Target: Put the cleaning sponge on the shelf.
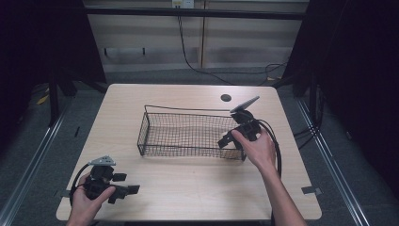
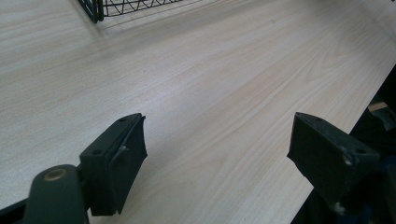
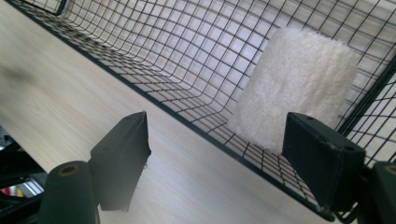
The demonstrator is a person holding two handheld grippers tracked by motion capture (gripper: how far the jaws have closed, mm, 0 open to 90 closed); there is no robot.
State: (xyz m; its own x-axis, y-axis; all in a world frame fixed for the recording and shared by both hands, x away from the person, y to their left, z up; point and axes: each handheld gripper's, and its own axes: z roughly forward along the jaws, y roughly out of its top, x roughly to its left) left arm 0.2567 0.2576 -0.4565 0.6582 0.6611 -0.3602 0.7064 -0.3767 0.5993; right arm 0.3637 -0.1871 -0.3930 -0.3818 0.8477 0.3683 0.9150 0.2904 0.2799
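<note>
Both my grippers gape wide, holding nothing — left gripper (image 1: 123, 183) low over the pale wood table (image 1: 188, 179) near its front-left corner, right gripper (image 1: 230, 140) at the wire basket's (image 1: 188, 136) right end. Inside that corner stands a fuzzy white roll (image 3: 299, 88). Beyond: grey floor, dark curtains.
</note>
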